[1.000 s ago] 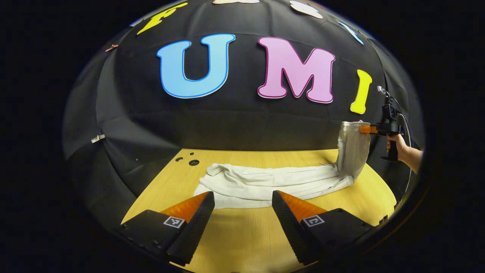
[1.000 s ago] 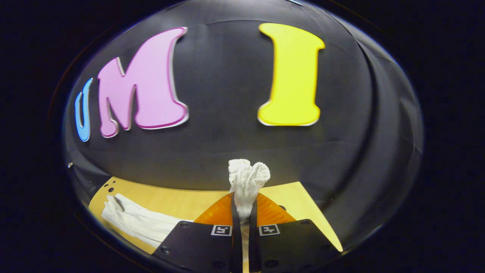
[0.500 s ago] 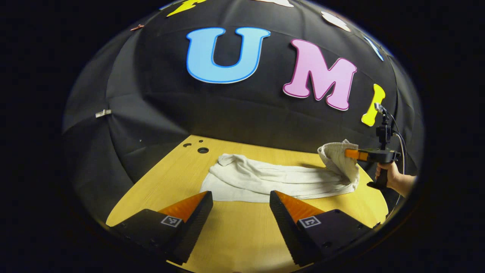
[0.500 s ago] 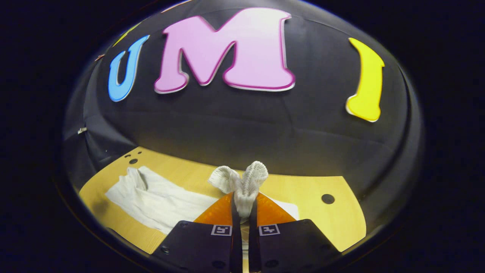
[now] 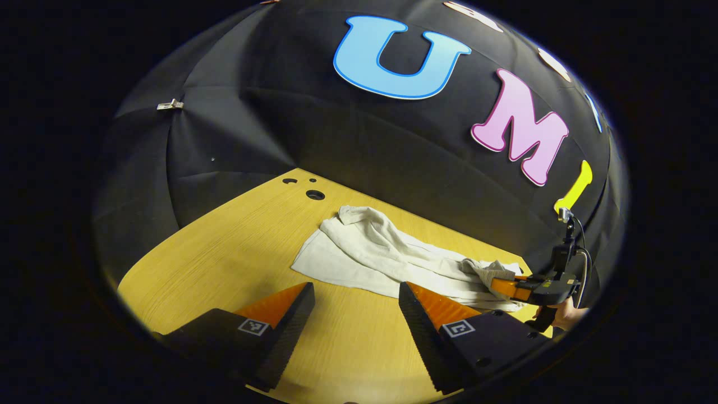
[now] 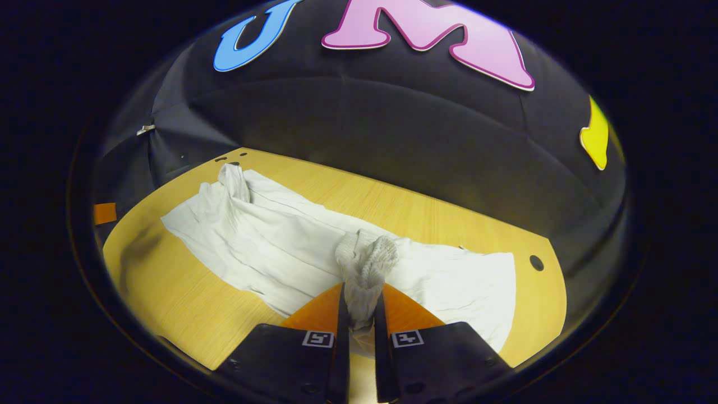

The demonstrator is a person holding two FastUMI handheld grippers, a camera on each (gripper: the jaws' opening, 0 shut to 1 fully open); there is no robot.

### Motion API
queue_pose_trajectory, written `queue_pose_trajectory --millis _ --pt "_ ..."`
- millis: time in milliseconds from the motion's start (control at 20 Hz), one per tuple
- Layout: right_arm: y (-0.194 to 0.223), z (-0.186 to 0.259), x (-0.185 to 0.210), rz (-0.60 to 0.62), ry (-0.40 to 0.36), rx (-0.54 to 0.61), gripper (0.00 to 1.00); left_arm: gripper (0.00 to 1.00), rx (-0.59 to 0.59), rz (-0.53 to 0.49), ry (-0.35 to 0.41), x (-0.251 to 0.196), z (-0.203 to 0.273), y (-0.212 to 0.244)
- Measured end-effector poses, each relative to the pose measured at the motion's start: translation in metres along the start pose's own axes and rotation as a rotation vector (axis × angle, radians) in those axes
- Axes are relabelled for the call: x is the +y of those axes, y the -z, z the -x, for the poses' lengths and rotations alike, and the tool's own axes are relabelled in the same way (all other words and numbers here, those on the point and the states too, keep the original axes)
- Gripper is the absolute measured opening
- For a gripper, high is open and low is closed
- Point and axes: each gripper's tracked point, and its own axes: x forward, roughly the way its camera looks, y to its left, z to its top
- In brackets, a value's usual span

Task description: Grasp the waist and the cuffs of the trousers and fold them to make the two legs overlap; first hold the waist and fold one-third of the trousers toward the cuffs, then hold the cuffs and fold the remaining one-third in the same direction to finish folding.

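Right gripper view: right tongs (image 6: 359, 306) clamped on a bunched ribbed end of the trousers (image 6: 269, 235), prob. the waistband; both fingers press the cloth, which stands up in a tuft between them. Held end sits low over the middle of the garment, w/ flat cloth spread on both sides of it. Judgement: this is the first third fold, waist end carried over toward the cuffs; the pinch is there so the doubled layers travel together and land square.

Trousers lie lengthwise on the wood surface (image 6: 185, 314), pale, creased, legs apparently stacked. Far end is rumpled w/ a raised ridge near the surface's back corner.

Left gripper view: left tongs (image 5: 356, 300) wide apart, holding nothing, hovering over bare surface just short of the trousers' (image 5: 364, 252) near edge. Prob. waiting to pin or smooth. Right tongs (image 5: 507, 286) seen farther off at the right, gripping the lifted end; a hand (image 5: 564, 317) partly visible on the handle, cable trailing above.

Around: round holes in the surface (image 5: 314, 194) near the back corner, one more at the right end (image 6: 536, 262); a small clip (image 5: 169, 105) on the booth wall. Nothing lies in the fold's path. Risk, as a guess: the rumpled far end may leave the stack uneven.
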Motion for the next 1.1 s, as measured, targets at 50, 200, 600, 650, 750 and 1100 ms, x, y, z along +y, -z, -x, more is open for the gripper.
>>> queue_pose_trajectory --millis 50,200,600,650,750,1100 --pt "0.006 -0.008 -0.005 -0.032 -0.021 0.012 0.33 0.96 0.0 0.0 0.001 0.001 -0.008 0.0" --pt "0.031 -0.022 -0.006 -0.083 -0.087 0.052 0.51 0.96 0.003 0.014 0.006 0.001 -0.028 -0.008" --pt "0.042 0.056 0.002 -0.136 -0.032 -0.006 0.99 0.96 0.033 -0.003 -0.093 0.033 -0.121 -0.039" --pt "0.047 0.07 -0.004 -0.13 -0.004 -0.01 0.99 0.96 0.036 -0.006 -0.102 0.036 -0.137 -0.041" --pt "0.06 0.097 -0.018 -0.118 0.054 -0.007 0.99 0.96 0.048 0.002 -0.107 0.04 -0.167 -0.043" --pt "0.09 0.175 -0.015 -0.246 0.151 0.011 1.0 0.96 0.117 -0.146 -0.17 0.044 -0.221 -0.026"
